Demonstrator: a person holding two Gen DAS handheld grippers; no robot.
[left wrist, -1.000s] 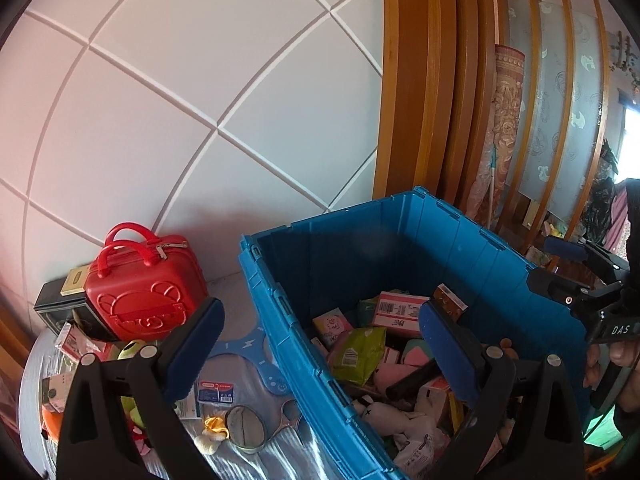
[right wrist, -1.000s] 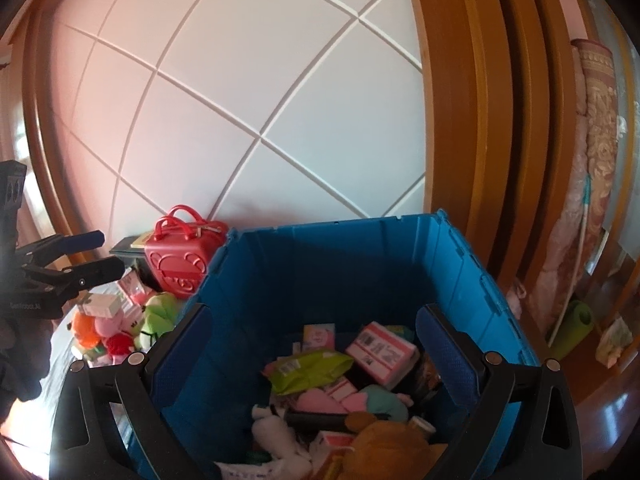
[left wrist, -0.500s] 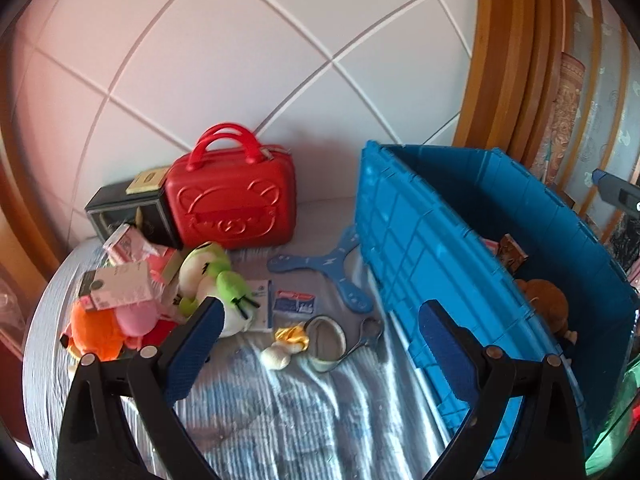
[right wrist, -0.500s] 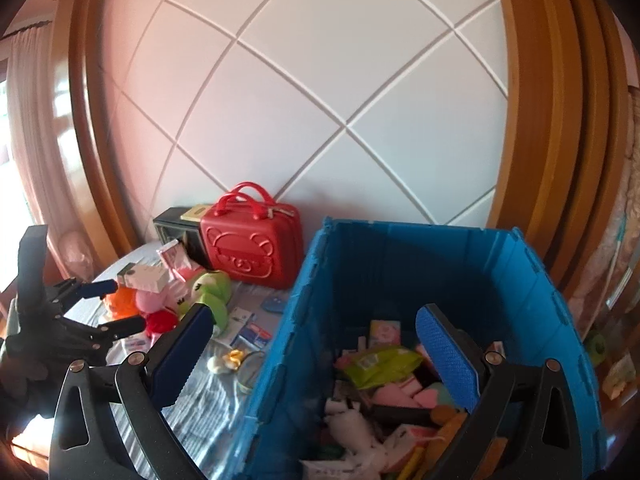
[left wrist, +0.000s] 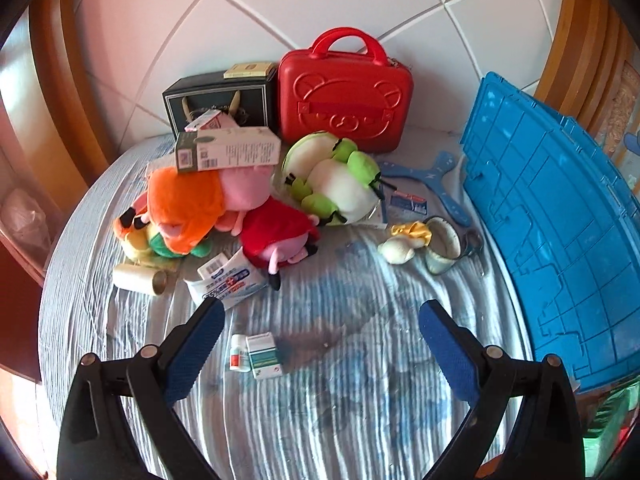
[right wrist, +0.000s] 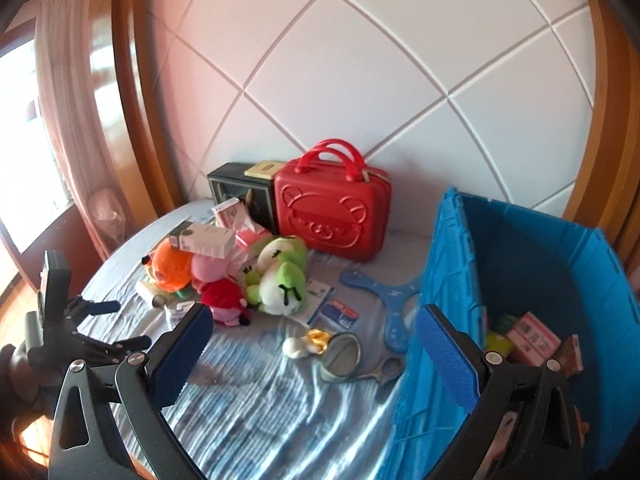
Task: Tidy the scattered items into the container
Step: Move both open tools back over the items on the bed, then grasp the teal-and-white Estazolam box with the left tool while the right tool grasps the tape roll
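Hovering my left claw point(left wrist: 320, 332) spread wide and empty above a small medicine box point(left wrist: 264, 355) on the striped bed point(left wrist: 340, 400), I hold my right claw point(right wrist: 308, 340) open too, by the blue container point(right wrist: 520, 248); plush toys point(left wrist: 336, 184) lie scattered beyond.

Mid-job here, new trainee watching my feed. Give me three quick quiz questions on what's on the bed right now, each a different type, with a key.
1. True or false: the left gripper is clamped on the small green box.
2. Multiple choice: what lies on top of the orange plush? A) scissors B) a long white carton C) the red case
3. Fill in: the blue boomerang lies between the red case and the blue ____.

Key:
1. False; both grippers are open and empty, the right gripper too.
2. B, the long white carton.
3. bin.
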